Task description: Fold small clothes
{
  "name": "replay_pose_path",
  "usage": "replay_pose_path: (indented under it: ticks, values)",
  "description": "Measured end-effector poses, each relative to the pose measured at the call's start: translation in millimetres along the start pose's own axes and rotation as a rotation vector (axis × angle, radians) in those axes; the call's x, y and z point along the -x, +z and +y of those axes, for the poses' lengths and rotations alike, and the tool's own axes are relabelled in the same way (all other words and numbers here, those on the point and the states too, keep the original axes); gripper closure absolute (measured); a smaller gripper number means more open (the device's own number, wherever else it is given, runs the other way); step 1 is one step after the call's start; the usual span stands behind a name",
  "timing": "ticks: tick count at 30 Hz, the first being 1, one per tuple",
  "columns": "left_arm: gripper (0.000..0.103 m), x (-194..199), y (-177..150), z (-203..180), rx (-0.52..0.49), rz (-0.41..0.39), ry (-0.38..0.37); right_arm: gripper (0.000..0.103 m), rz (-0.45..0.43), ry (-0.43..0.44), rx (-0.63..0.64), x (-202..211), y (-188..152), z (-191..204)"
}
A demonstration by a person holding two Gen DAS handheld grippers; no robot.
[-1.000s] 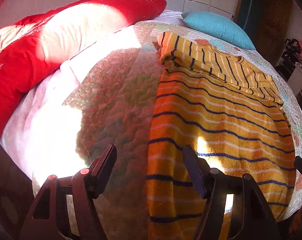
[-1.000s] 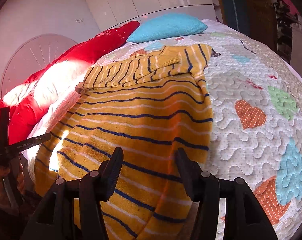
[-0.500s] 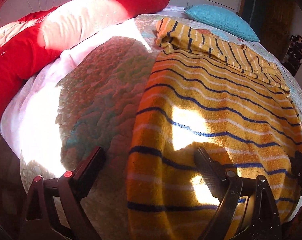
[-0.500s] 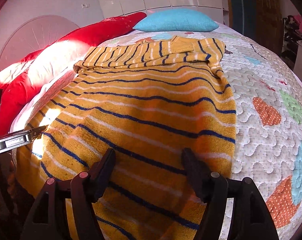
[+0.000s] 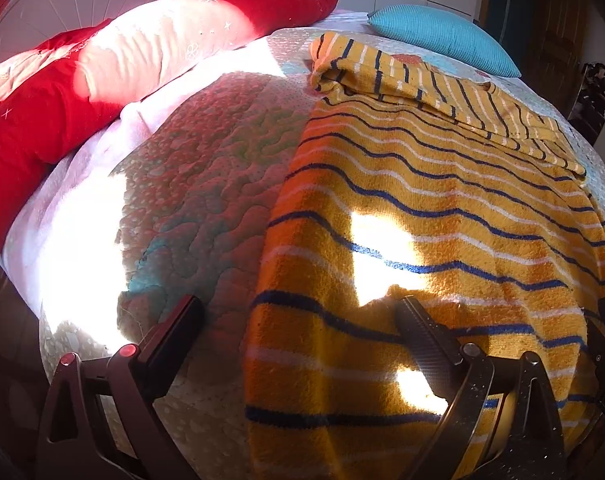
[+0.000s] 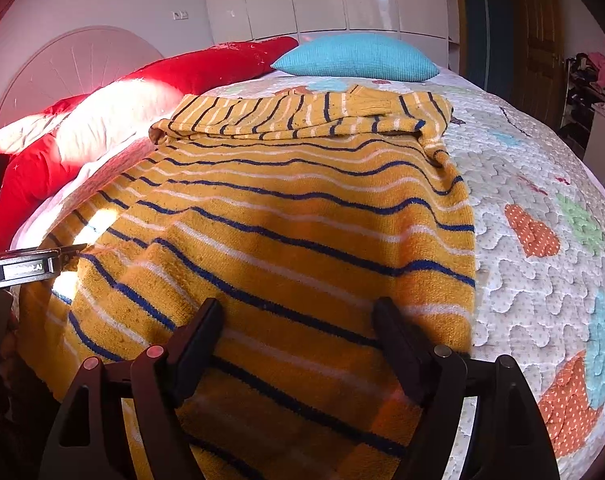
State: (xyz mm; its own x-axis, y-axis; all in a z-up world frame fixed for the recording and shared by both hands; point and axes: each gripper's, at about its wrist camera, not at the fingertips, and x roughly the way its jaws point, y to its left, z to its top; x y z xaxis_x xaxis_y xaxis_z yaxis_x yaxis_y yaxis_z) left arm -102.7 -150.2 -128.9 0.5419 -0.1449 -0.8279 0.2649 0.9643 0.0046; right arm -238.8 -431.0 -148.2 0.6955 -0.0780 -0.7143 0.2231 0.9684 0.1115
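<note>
Take the striped sweater point(image 5: 442, 240) as your landmark: it lies flat on the quilted bedspread point(image 5: 206, 184), yellow with dark blue and white stripes, its sleeves folded across the far end near the collar, and its near hem hanging toward you at the bed's edge. Far to the left of the sweater, along the side of the bed, lies the long red cushion point(image 5: 62, 92), with a bright patch of sun across it and across the bare quilt between it and the sweater. Your left gripper point(image 5: 298, 320) straddles the sweater's left edge near the hem: its left finger is over bare quilt just beside the knit, its right finger is over the fabric, and its jaws are opening, spread wide with the sweater's border lying between them but not pinched. Beyond the sweater's far end sits the turquoise pillow point(image 6: 354, 58), close to the folded sleeves but apart from them. Your right gripper point(image 6: 298, 324) hovers over the sweater's near right part, both fingers above the knit just inside its right edge; its jaws are opening too, and nothing is clamped, though you cannot tell whether the fingertips brush the cloth. To the right of the sweater the quilt lies bare, showing an orange dotted heart point(image 6: 532, 236) and other coloured patches.
</note>
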Motion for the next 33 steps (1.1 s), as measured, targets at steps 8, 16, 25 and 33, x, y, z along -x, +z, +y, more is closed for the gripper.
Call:
replay_pose_path:
  ticks: [8, 16, 25, 33]
  values:
    - [0.004, -0.1, 0.0, -0.3, 0.0, 0.0, 0.001, 0.014, -0.023, -0.038, 0.023, -2.5, -2.7, 6.2]
    - [0.004, -0.3, -0.1, -0.4, -0.002, -0.003, 0.004, 0.013, -0.046, -0.05, 0.043, -2.7, -5.9, 7.4]
    - [0.003, -1.0, 0.8, 0.5, -0.002, -0.008, 0.009, 0.011, -0.067, -0.05, 0.03, -1.4, -9.7, 8.0]
    - [0.001, -1.6, 0.8, 0.2, -0.001, -0.009, 0.012, 0.001, -0.04, -0.046, -0.01, -3.1, -7.0, 11.6]
